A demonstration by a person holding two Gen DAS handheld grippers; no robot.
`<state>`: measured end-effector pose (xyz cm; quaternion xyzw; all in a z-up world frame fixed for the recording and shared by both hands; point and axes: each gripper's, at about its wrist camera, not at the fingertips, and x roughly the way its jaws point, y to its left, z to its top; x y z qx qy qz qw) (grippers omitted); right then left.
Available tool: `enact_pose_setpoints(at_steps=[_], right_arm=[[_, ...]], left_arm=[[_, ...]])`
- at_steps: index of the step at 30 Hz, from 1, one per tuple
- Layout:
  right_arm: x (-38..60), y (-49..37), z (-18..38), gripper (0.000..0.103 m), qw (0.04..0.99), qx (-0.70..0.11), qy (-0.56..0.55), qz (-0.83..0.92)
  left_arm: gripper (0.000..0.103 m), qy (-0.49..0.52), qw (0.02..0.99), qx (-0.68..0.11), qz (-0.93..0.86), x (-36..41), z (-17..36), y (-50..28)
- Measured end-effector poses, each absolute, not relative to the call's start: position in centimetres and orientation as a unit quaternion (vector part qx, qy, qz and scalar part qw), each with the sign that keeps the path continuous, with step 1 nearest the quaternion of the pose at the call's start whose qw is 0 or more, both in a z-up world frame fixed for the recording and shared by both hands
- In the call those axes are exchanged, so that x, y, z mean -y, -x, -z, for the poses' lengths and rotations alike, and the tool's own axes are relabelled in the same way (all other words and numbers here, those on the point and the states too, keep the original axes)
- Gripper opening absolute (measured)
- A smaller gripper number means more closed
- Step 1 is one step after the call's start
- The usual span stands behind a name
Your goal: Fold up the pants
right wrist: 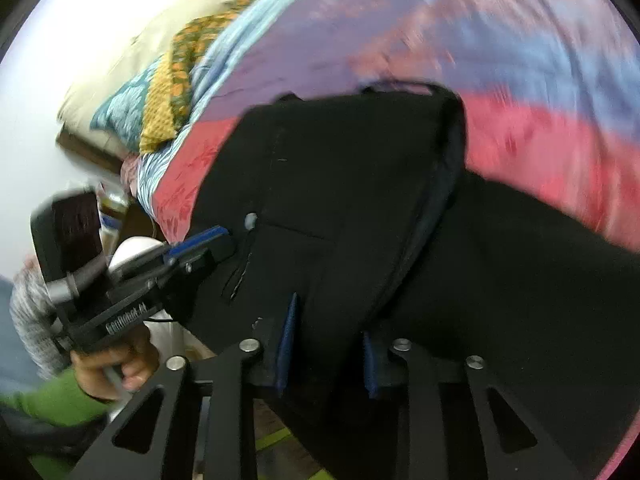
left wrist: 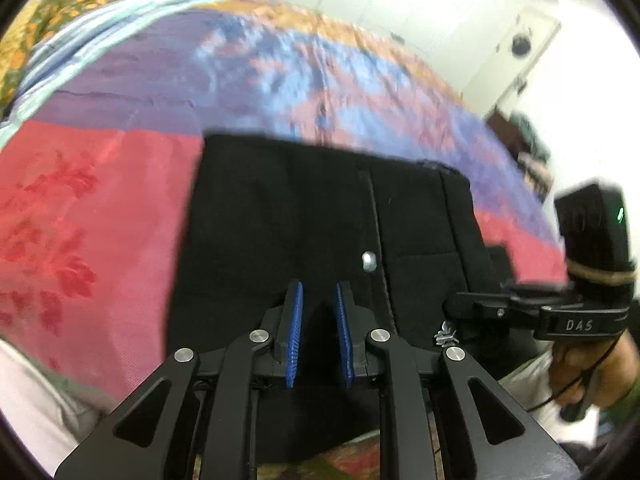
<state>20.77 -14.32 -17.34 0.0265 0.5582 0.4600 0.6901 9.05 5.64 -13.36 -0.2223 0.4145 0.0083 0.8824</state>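
Black pants (left wrist: 320,208) lie on a bed (left wrist: 80,208) with a patterned cover, waist end nearest the cameras. The left gripper (left wrist: 319,332) has its jaws nearly together, pinching black cloth beside the button (left wrist: 368,261). The right gripper (right wrist: 326,344) has its jaws clamped on a raised fold of the waist. Step in hand, as judged: both grips set at the waist edge. The next move calls for lifting both corners evenly and carrying them over the legs.

- The left hand-held gripper (left wrist: 319,334), blue-padded, pinches a fold of the black fabric pants (left wrist: 320,208).
- The pants lie on a bed's red, purple and blue patterned cover (left wrist: 100,200).
- The right hand-held gripper (left wrist: 472,306) reaches in from the right edge.
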Motion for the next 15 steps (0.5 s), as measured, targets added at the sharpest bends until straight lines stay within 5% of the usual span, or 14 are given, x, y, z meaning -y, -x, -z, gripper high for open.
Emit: enact_pose_setpoints(at_steps=[4, 15], right_arm=[[17.5, -21.3, 14.2, 0.02, 0.687, -0.524, -0.153, -0.48], [28.4, -22.5, 11.6, 0.019, 0.69, -0.49, -0.272, -0.458]], left_arm=[[0.037, 0.225, 0.909, -0.35, -0.032, -7.7, 8.7, -6.7], [0.038, 0.234, 0.904, -0.355, -0.037, -8.0, 7.5, -5.9]])
